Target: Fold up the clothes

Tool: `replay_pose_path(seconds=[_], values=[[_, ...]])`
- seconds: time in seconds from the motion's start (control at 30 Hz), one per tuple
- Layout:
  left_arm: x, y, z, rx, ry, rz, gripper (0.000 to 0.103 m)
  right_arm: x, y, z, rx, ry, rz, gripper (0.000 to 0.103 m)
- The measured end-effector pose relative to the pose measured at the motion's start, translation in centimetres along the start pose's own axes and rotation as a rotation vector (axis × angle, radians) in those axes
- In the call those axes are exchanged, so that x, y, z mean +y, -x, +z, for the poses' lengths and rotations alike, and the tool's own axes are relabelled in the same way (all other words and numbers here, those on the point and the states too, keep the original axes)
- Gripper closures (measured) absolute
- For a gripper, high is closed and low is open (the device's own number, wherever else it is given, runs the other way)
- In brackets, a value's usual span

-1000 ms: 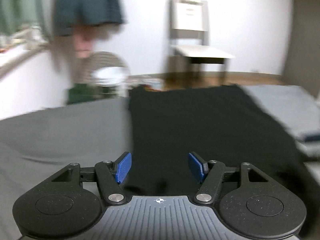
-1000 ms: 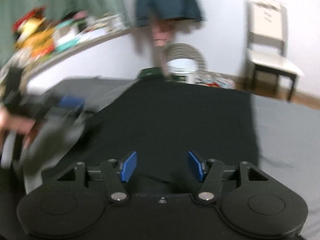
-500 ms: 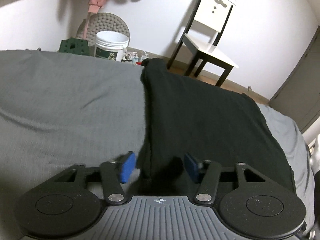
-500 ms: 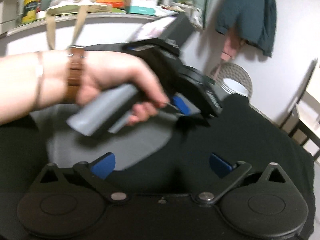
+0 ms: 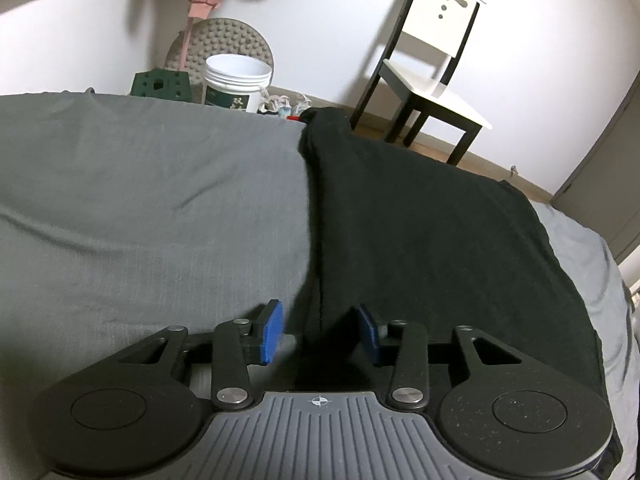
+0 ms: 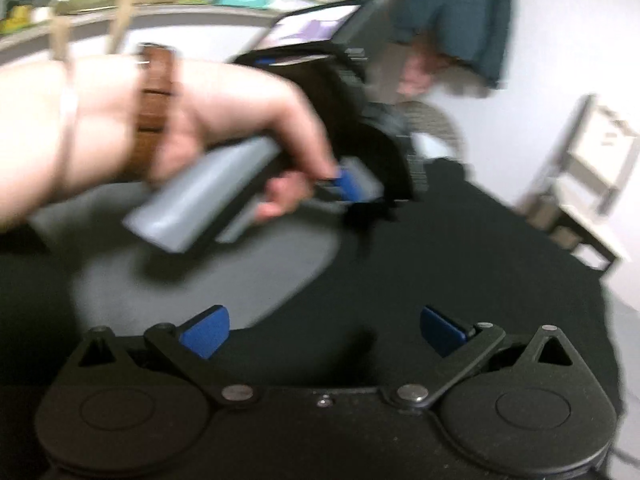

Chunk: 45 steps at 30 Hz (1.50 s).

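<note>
Black garment lies flat on the grey bed, left edge a raised fold; my left gripper straddles that edge, jaws apart — not clamped; right gripper spread wide above cloth; bare sheet lies leftward.

**Your room behind the bed**

You've got plain white walls and a bed with a grey sheet. A white chair with dark legs stands on the wood floor by the wall. A white bucket, a green stool and a grey bumpy disc sit beside it. There's a cluttered shelf along one wall.
</note>
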<state>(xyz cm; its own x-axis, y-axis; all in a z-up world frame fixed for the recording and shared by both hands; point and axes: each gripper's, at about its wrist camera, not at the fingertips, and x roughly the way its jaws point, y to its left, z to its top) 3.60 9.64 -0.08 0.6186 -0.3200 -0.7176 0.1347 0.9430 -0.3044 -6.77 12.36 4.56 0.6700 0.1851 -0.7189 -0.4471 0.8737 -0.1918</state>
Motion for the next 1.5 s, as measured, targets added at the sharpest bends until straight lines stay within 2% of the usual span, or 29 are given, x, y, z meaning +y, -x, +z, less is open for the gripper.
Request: replay_pose_path(seconds=[0.07,0.2,0.33,0.4,0.5,0.6,0.63,0.7,0.73,0.87,0.93,0.97,1.0,1.07,1.13,1.23,1.27,1.37,1.5], values=[[0.1,0.1,-0.1,0.0,0.004,-0.001,0.068,0.1,0.0,0.1,0.017,-0.001,0.015,0.011],[0.3,0.2,0.0,0.003,0.018,-0.006,0.077,0.4,0.1,0.4,0.051,-0.004,0.046,0.04],[0.2,0.1,-0.1,0.006,0.007,-0.013,0.085,0.8,-0.1,0.4,0.077,0.002,0.065,0.046],[0.2,0.2,-0.1,0.005,-0.001,-0.011,0.09,1.1,-0.2,0.3,0.085,0.01,0.067,0.059],[0.4,0.3,-0.2,0.005,0.008,-0.024,0.098,1.5,-0.2,0.3,0.09,0.007,0.072,0.072],[0.5,0.5,-0.2,0.002,0.009,-0.015,0.099,1.2,-0.4,0.4,0.1,-0.04,0.095,0.086],[0.3,0.7,-0.2,-0.002,-0.003,0.001,0.099,1.2,-0.4,0.5,0.102,-0.053,0.118,0.089],[0.2,1.1,-0.3,-0.009,-0.027,0.029,0.1,1.0,-0.2,0.6,0.105,-0.078,0.173,0.102],[0.1,1.3,-0.4,-0.006,-0.039,0.044,0.1,0.7,-0.3,0.7,0.119,-0.103,0.232,0.102],[0.3,1.6,-0.7,0.004,-0.065,0.092,0.1,0.2,-0.6,0.5,0.146,-0.164,0.27,0.1],[0.2,1.8,-0.5,0.005,-0.061,0.088,0.1,-1.1,0.6,0.7,0.112,-0.176,0.296,0.079],[0.2,1.9,-0.5,0.004,-0.059,0.085,0.099,-1.8,1.2,0.7,0.093,-0.183,0.31,0.057],[0.4,2.3,-0.4,-0.013,-0.033,0.08,0.099,-2.5,1.8,0.8,0.074,-0.189,0.324,0.053],[0.7,3.0,-0.3,-0.046,0.018,0.07,0.099,-5.4,3.2,1.5,0.043,-0.212,0.313,0.053],[0.9,3.4,-0.1,-0.087,0.047,0.106,0.099,-8.8,4.3,2.6,0.02,-0.258,0.293,0.053],[0.9,3.3,0.3,-0.132,0.067,0.142,0.099,-14.9,4.6,5.4,-0.007,-0.421,0.283,0.053],[0.8,3.1,0.4,-0.134,0.072,0.122,0.099,-16.9,4.6,6.6,-0.018,-0.488,0.286,0.053],[0.4,1.9,0.4,-0.122,0.077,0.061,0.099,-20.8,2.1,10.3,-0.008,-0.588,0.256,0.052],[-0.5,0.0,-0.4,-0.057,0.007,0.09,0.099,-21.6,-3.9,13.2,0.065,-0.585,0.151,0.052]])
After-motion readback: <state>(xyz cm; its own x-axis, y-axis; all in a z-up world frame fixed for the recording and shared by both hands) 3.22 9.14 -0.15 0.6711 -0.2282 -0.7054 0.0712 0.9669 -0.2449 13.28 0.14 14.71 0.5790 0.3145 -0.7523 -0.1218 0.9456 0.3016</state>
